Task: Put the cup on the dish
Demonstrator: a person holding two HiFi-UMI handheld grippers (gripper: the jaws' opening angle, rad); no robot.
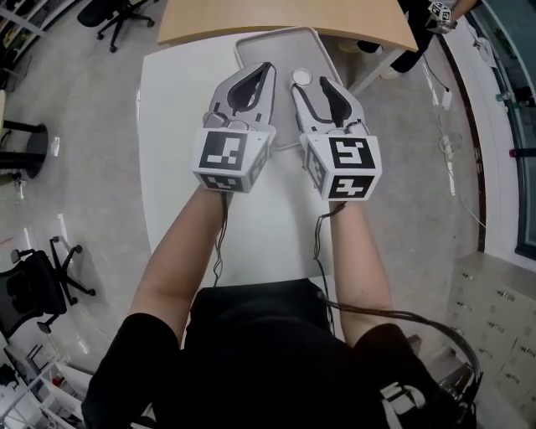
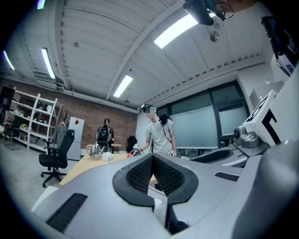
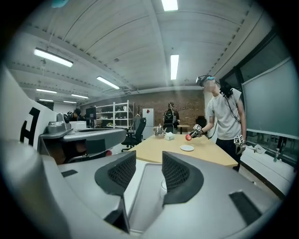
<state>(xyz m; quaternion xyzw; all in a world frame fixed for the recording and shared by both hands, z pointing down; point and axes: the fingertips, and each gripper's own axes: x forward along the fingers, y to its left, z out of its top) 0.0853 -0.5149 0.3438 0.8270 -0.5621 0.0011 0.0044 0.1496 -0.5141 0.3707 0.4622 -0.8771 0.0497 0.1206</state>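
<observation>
1. White table (image 1: 176, 167): long top running away from the person, both forearms above it.
2. Wooden table (image 1: 251, 17): butts against the white table's far end. In the right gripper view another person (image 3: 226, 116) stands at its far side, with a white plate (image 3: 187, 148) and a kettle (image 3: 159, 130) on the top.
3. Chair (image 1: 46, 285): black, on the floor left of the white table.
4. Tray (image 1: 276, 46): grey, shallow, with rounded corners, on the far end of the white table. Both grippers' jaws overlap it in the head view.
5. Left gripper (image 1: 266, 69) (image 2: 153, 158): raised over the tray's left half and pointing level. Its pad tips meet and nothing is between them.
6. Right gripper (image 1: 310, 85) (image 3: 148, 156): just beside the left gripper, tipped slightly down. Its jaws stand well apart and grip nothing; bare tray shows through the gap.
7. Cup (image 1: 301, 77) (image 3: 163, 185): small, white and upright on the tray. It is below the right gripper and partly hidden behind one jaw, touched by neither pad.
</observation>
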